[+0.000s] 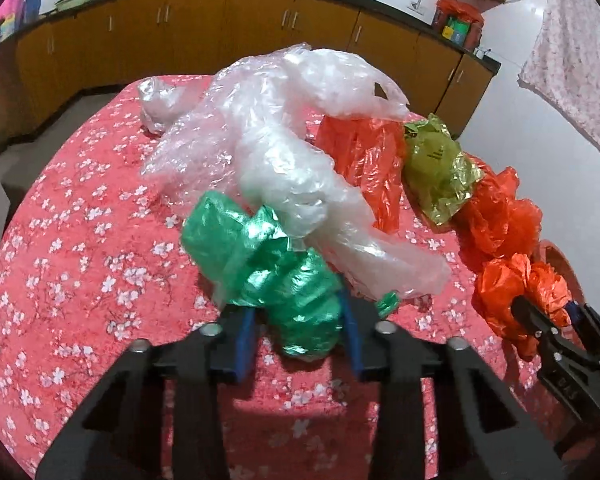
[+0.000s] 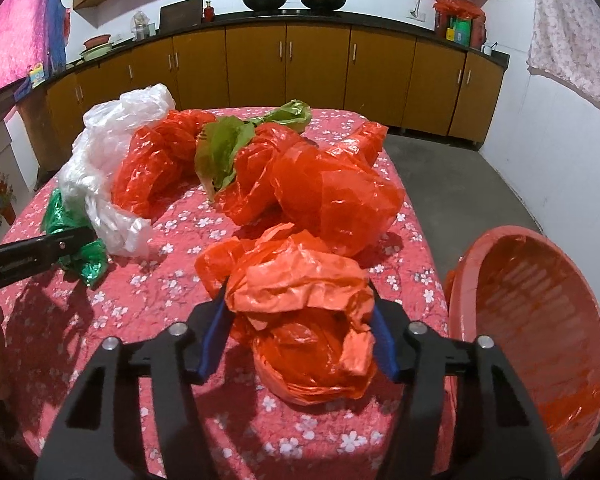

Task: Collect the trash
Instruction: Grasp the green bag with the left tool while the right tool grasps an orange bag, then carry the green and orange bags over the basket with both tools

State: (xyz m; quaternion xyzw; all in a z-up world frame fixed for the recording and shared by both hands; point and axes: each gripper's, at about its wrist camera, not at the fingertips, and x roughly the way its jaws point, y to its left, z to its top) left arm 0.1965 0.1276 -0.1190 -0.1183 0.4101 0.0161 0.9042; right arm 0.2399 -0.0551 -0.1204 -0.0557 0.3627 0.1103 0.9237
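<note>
**Two grips, one basket**

The left gripper (image 1: 300, 330) pinches the crumpled green plastic bag (image 1: 276, 276) on the pink flowered tablecloth (image 1: 80, 280); the right gripper (image 2: 300, 332) clasps the crumpled orange plastic bag (image 2: 300, 320) between its blue pads. Firm both squeezes before lifting (thin film slips easily), then carry each clear of the heap to the round orange plastic basket (image 2: 540, 280) just beside the table's right edge.

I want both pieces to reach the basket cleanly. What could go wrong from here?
1. The green bag between the left gripper's pads lies under the clear plastic; lifting may drag that along.
2. The orange bag bulges past the right gripper's pads, so a loose fold could slip.
3. The basket sits tilted at the table's edge; a drop may miss.
</note>
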